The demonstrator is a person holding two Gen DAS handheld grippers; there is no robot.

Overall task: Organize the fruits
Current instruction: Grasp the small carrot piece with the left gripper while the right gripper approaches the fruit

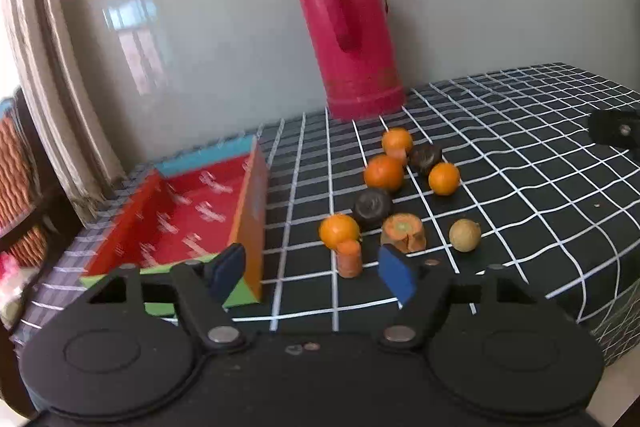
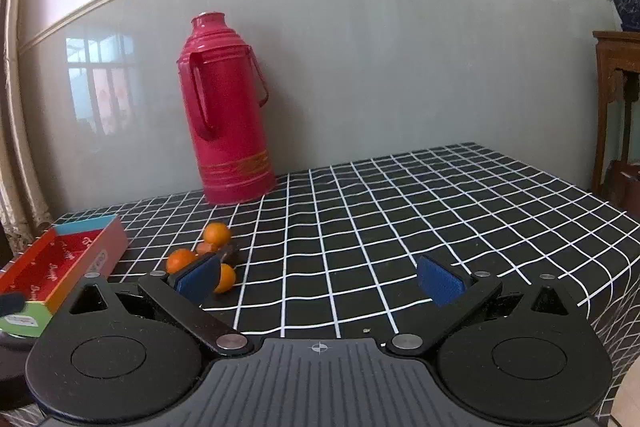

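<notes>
left gripper (image 1: 312, 273) is hovering wide open and empty just short of the fruit pile (image 1: 394, 195) lying beside the red tray (image 1: 248, 211), right gripper (image 2: 320, 281) also wide open, risking round oranges (image 1: 339, 230) rolling away if nudged.

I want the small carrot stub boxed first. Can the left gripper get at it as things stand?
Probably yes. The left gripper is open, and the carrot stub stands upright just ahead between its fingers. Only an orange touches it from behind; the near side looks free.
</notes>
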